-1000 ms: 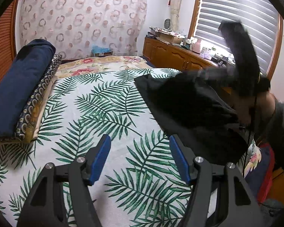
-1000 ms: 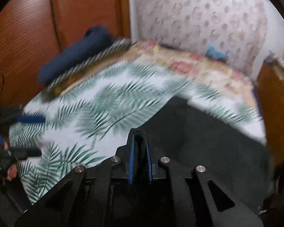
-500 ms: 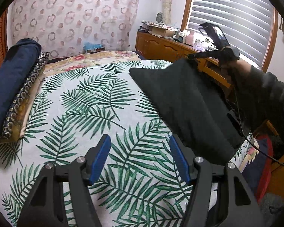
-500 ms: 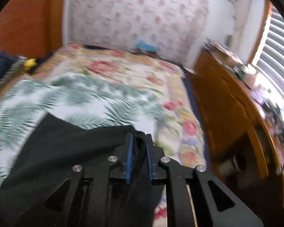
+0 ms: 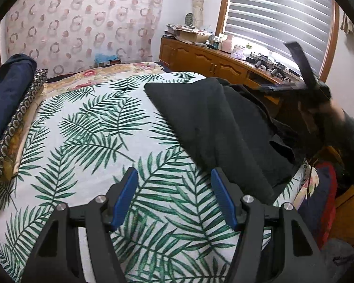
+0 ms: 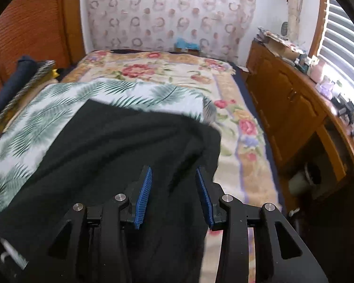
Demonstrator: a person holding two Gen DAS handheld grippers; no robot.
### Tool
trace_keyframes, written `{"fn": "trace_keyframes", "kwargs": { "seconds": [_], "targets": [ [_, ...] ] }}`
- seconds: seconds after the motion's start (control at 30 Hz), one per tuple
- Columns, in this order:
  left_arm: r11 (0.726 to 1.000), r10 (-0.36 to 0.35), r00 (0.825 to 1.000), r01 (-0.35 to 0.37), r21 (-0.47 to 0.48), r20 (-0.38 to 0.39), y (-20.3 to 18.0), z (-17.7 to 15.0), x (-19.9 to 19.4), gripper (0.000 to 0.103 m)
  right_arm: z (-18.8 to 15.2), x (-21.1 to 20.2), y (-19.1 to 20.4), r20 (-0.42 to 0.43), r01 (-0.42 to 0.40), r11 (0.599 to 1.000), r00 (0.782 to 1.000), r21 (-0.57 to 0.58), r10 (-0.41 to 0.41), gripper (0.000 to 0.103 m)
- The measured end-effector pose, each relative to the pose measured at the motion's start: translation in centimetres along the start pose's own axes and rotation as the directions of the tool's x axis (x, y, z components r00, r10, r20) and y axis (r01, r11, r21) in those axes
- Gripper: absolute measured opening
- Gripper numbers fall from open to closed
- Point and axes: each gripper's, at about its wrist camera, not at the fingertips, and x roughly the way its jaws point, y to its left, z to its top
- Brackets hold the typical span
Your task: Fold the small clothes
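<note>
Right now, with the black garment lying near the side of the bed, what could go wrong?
1. The black garment reaches the bed's right edge and bunches there; it may slide off toward the floor.
2. The right gripper is open with cloth between its fingers; closing now may pinch several layers and spoil the fold.
3. The left gripper is open over the palm-leaf bedspread, so it could grab that instead of the garment.
</note>
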Motion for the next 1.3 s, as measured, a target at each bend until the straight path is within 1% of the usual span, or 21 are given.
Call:
{"fn": "trace_keyframes", "kwargs": {
  "seconds": [0.1,0.2,0.37,0.47,0.57,0.7,0.8,0.9,1.0,1.07,1.1,1.17,1.23,1.3],
  "targets": [
    [1.0,-0.013,1.0,0.012,0.008,0.002,-0.8,0.2,0.2,0.063,-2.5,-1.0,0.8,-0.016,-0.025,0.999,1.0,0.024,0.025,0.047],
    [1.0,-0.018,1.0,0.018,0.022,0.0,-1.6,0.4,0.4,0.063,-4.6,-1.5,2.0,-0.027,-0.062,0.998,0.998,0.029,0.063,0.048],
    [0.998,-0.024,1.0,0.025,0.061,-0.013,-3.0,0.7,0.9,0.063,-6.7,-1.5,4.0,-0.046,-0.044,0.999,0.998,0.028,0.045,0.048],
    [0.997,-0.022,1.0,0.023,0.07,-0.017,-3.4,0.9,1.1,0.063,-7.2,-1.5,4.6,-0.051,-0.029,0.999,0.998,0.018,0.03,0.048],
    [0.997,-0.02,1.0,0.02,0.075,-0.009,-3.7,1.1,0.9,0.063,-7.6,-2.3,5.0,-0.033,-0.026,1.0,0.999,0.016,0.026,0.048],
    [0.997,-0.027,1.0,0.028,0.073,-0.006,-3.9,1.1,0.8,0.063,-7.6,-3.7,6.0,0.01,-0.049,0.999,0.999,0.007,0.049,0.048],
    [0.996,-0.031,0.999,0.032,0.079,-0.015,-4.3,0.9,0.9,0.063,-7.5,-3.7,7.0,0.023,-0.073,0.997,0.997,-0.01,0.074,0.048],
    [0.996,-0.029,0.999,0.031,0.082,-0.02,-4.3,0.9,1.0,0.063,-7.7,-2.8,7.6,-0.002,-0.079,0.997,0.997,-0.022,0.079,0.048],
    [0.996,-0.027,0.999,0.029,0.082,-0.024,-4.4,0.9,1.0,0.063,-8.3,-1.9,7.7,-0.038,-0.064,0.998,0.997,-0.028,0.063,0.048],
    [0.996,-0.028,0.999,0.03,0.087,-0.031,-4.5,0.9,1.1,0.063,-8.8,-1.7,7.5,-0.048,-0.066,0.997,0.997,-0.035,0.064,0.048],
    [0.995,-0.027,0.999,0.031,0.092,-0.034,-4.6,1.0,1.1,0.063,-9.0,-1.8,7.4,-0.048,-0.066,0.997,0.997,-0.044,0.064,0.045],
    [0.991,-0.026,0.999,0.031,0.126,-0.046,-5.1,1.2,1.3,0.063,-9.2,-2.2,7.2,-0.044,-0.066,0.997,0.997,-0.051,0.063,0.035],
    [0.99,-0.026,0.998,0.032,0.134,-0.053,-5.3,1.7,1.6,0.063,-9.5,-2.5,6.8,-0.051,-0.088,0.995,0.995,-0.05,0.086,0.011],
    [0.991,-0.038,0.998,0.045,0.127,-0.059,-5.2,2.0,1.7,0.063,-9.8,-3.1,6.5,-0.044,-0.103,0.994,0.994,-0.047,0.101,0.007]
  ]
}}
